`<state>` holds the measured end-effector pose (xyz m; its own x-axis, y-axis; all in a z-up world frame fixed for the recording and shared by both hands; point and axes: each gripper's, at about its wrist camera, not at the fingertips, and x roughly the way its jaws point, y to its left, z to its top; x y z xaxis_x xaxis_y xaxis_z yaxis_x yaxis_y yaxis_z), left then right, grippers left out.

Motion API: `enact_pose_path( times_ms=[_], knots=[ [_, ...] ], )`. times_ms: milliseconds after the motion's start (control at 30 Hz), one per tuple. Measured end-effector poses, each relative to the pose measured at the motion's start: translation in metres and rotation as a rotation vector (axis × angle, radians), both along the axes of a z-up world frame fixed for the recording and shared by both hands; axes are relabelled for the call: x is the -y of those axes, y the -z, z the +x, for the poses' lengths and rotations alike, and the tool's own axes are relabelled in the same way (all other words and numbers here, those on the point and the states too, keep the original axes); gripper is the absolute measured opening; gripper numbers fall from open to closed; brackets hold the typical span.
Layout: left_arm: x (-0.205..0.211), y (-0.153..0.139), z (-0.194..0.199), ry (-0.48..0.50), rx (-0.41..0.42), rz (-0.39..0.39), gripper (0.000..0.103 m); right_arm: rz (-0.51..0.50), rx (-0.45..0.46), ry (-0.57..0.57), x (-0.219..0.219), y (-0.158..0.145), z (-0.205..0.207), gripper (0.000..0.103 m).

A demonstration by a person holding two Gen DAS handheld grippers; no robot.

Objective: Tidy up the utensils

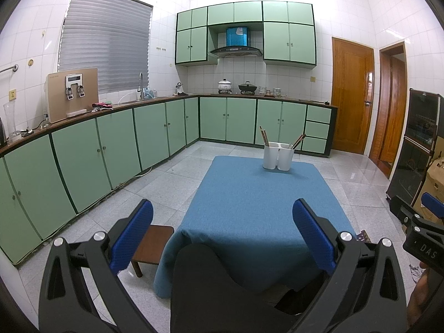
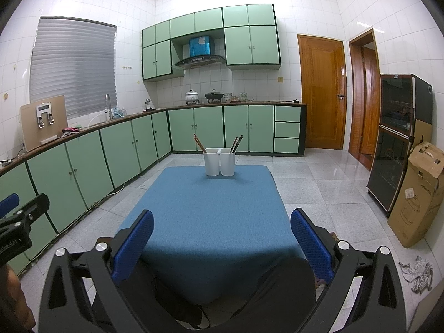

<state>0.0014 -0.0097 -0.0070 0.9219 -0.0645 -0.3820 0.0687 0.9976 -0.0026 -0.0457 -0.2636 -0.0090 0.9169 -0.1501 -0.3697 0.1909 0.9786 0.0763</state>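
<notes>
A low table covered with a blue cloth [image 1: 258, 208] stands on the pale speckled tile floor of a kitchen lined with mint-green cabinets [image 1: 155, 133]. At the far end of the cloth sits a white plastic utensil holder with two side-by-side compartments [image 1: 278, 156], upright. Brown wooden chopsticks [image 1: 264, 135] lean out to the left from its left compartment, and a second bundle of darker chopsticks [image 1: 298, 140] leans out to the right from its right compartment. The left gripper [image 1: 222, 236] hangs above the near edge of the table with its blue-padded fingers spread wide and nothing between them; it is well apart from the holder. The right gripper [image 2: 222, 242] is held the same way, fingers wide apart and empty, just beside the left one at the near end of the cloth. A small dark wooden stool [image 1: 152, 245] stands on the floor to the left of the table, and a brown cardboard box [image 2: 419, 194] leans by a dark glass-fronted cabinet [image 2: 399, 138] on the right.
</notes>
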Motion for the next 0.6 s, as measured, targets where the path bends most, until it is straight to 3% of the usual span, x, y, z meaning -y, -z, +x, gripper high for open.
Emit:
enact_pose_path(
  times_ms=[600],
  knots=[
    [-0.0009, -0.0017, 0.0004, 0.001, 0.003, -0.011, 0.098, 0.001, 0.0, 0.0, -0.0012, 0.0006, -0.0011, 0.097]
  ],
)
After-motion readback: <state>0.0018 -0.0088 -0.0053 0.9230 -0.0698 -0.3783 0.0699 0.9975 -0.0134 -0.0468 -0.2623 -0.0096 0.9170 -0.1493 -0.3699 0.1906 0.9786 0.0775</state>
